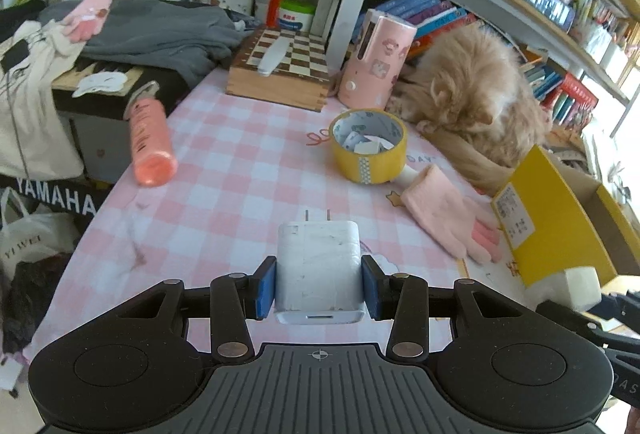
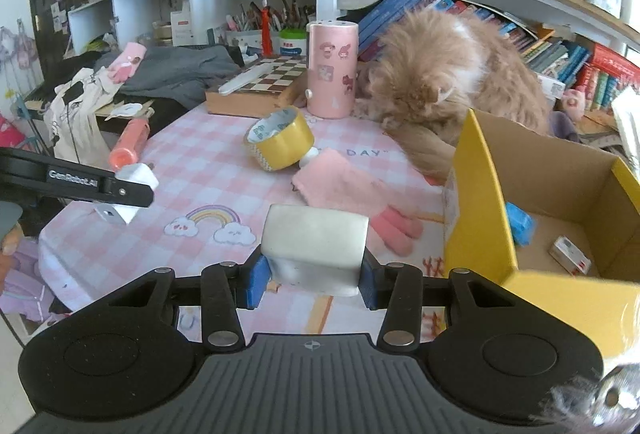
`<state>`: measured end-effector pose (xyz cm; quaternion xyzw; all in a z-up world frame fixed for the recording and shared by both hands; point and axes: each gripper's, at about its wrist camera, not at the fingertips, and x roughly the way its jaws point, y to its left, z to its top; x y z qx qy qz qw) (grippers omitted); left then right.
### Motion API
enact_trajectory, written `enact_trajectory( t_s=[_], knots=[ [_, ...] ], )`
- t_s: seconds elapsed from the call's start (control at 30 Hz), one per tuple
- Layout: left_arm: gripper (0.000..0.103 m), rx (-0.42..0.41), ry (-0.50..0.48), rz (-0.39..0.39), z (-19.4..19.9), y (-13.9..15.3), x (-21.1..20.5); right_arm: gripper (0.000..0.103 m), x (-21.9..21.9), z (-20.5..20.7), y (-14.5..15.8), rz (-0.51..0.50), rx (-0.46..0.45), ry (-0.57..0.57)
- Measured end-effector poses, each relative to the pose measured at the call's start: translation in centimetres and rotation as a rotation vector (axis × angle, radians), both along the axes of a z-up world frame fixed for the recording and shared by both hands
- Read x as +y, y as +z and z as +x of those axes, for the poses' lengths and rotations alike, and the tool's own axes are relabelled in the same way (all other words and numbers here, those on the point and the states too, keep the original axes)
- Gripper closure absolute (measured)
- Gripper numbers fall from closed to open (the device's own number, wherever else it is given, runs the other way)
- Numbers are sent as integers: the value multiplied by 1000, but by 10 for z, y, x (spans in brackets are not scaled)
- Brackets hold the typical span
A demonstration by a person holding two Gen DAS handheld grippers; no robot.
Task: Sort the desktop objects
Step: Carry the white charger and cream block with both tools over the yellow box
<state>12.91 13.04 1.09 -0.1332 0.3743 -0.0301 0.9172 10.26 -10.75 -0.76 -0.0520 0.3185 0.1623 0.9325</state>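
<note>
the left gripper (image 1: 319,284) has its 2 blue pads pressed against the flat sides of a white charger (image 1: 319,262), a smooth rounded plastic block with 2 metal prongs pointing away from the camera and a slot port on the near end. it hangs just above the pink and white checked tablecloth (image 1: 224,170). the right gripper (image 2: 312,276) is closed the same way on a white block (image 2: 316,242), matte, rounded at the edges, with a soft foam-like look; what it is exactly is unclear.

just right of the right gripper stands an open cardboard box (image 2: 476,202), yellow outside and raw brown inside. in it lie a crumpled blue item (image 2: 520,224) and a small white pack with red marks (image 2: 570,254).

on the cloth, a roll of yellow tape (image 1: 368,146) sits on its flat side, with scraps of white paper inside its ring. a fuzzy pink glove (image 1: 448,212) lies between the tape and the box, its fingertips touching the box wall. a coral tube (image 1: 149,138) lies at the table's left edge. a pink cylinder with stickers (image 1: 374,60) stands beside a wooden chess box (image 1: 280,68). a fluffy ginger cat (image 1: 476,94) is curled up behind the tape.
</note>
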Motion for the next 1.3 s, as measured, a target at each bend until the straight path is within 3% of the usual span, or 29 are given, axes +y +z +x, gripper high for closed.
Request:
enact_trajectory(
  t_s=[0.37,0.87,1.3],
  knots=[
    [62,-13,-18,-10,-50,9,-1,62,-16,-61,-2,17,26,-56],
    [61,-45,-65,-52,-76,19,-9,63,-21,-101,8,-1,-9,-69],
    [61,-39,-238,-83,-69,17,-62,63,-60,-126,7,16,22,-234]
  ],
)
